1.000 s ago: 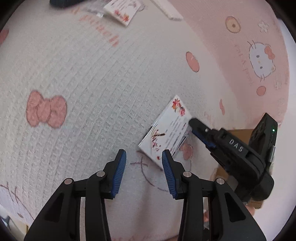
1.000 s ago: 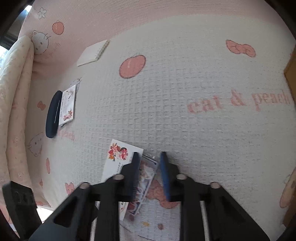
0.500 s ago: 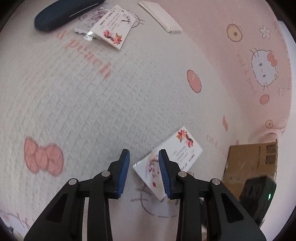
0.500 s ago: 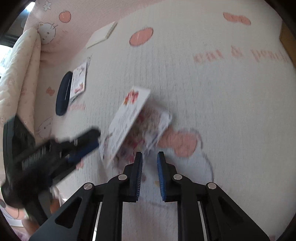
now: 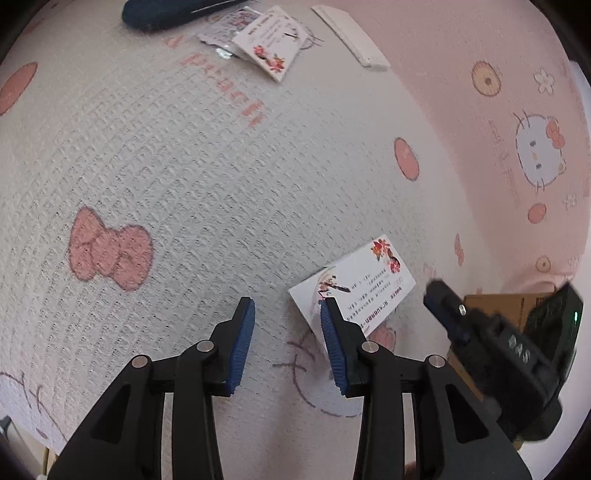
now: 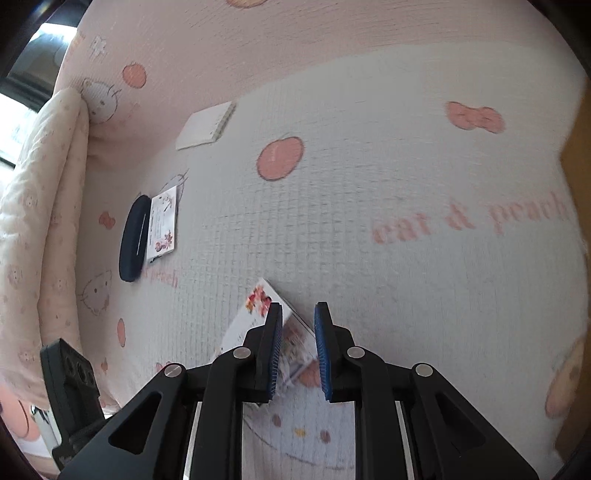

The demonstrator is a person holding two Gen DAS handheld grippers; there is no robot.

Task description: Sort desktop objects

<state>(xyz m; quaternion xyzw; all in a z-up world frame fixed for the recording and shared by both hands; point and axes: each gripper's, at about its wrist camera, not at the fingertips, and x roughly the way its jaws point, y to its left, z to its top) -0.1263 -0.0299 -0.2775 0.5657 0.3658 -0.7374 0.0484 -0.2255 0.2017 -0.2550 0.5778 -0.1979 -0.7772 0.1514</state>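
The left hand-held gripper (image 5: 284, 332) points steeply down at the blanket (image 5: 184, 166), jaws opening with nothing between them; its right pad overlaps the near card's (image 5: 364, 275) corner. The right hand-held gripper (image 6: 298, 345), also pitched down, has its jaws nearly pressed together, gripping nothing, above that card's other end. Open blanket lies ahead; a pouch (image 5: 166, 13), second card (image 5: 271, 40) and notepad (image 5: 351, 35) lie at the far edge.
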